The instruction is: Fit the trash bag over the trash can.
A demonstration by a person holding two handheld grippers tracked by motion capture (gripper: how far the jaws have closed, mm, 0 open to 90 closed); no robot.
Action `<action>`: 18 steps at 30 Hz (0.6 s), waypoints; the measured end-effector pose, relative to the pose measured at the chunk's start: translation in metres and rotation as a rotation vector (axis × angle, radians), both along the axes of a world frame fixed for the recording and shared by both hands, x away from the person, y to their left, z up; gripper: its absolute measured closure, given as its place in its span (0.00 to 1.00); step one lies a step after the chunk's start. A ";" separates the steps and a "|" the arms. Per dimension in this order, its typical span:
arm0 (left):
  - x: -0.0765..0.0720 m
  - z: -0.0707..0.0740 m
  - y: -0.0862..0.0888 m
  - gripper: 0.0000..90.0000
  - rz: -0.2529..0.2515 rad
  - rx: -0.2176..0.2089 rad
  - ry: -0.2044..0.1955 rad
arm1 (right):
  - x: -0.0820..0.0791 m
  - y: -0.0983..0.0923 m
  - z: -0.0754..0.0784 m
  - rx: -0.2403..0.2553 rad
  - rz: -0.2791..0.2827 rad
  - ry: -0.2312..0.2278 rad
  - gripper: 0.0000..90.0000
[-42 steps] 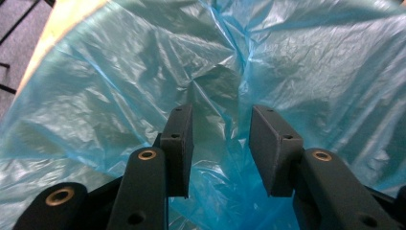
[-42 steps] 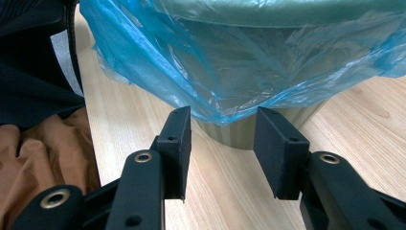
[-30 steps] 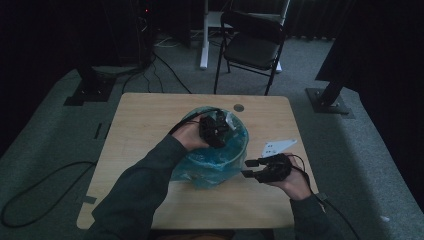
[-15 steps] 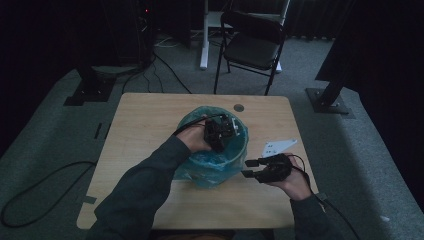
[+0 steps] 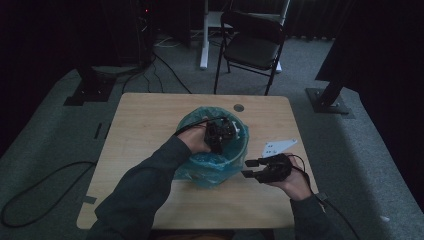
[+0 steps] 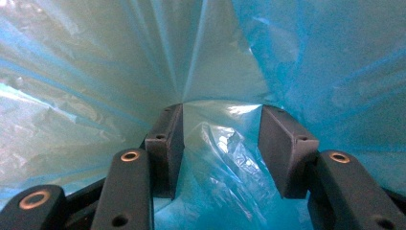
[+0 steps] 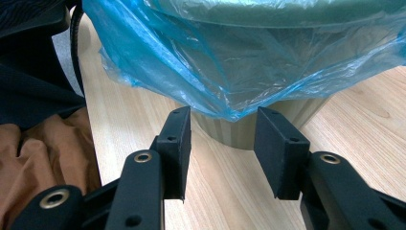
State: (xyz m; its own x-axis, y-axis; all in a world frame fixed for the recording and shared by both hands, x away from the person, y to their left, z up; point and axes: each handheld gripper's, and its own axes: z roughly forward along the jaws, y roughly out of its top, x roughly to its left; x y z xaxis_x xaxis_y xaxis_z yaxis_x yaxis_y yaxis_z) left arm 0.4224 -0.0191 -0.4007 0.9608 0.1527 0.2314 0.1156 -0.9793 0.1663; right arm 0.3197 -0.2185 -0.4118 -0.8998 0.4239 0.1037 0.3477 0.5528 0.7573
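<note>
Bin (image 5: 235,150): it stands near the middle of the table (image 5: 145,130), lined with a blue bag (image 5: 210,172) whose loose skirt hangs down over the outside.
Left tool (image 6: 221,143): you have it down inside the bin, and its jaws have just been opening — film lies between them, but the pads do not press on it.
Right tool (image 5: 252,169): its jaws stand apart with nothing between them, low beside the bin's base on your right.
Step in hand: seating the liner, by my reading — push the film down and outward against the wall, working round the inside.
Care: steady the bin with the right tool if it shifts.
Contents: nothing but bag film shows inside the bin.
</note>
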 end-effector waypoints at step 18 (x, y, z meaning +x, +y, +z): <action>-0.005 0.015 0.006 0.57 0.014 -0.094 -0.059 | 0.000 -0.002 0.000 0.002 -0.003 -0.002 0.63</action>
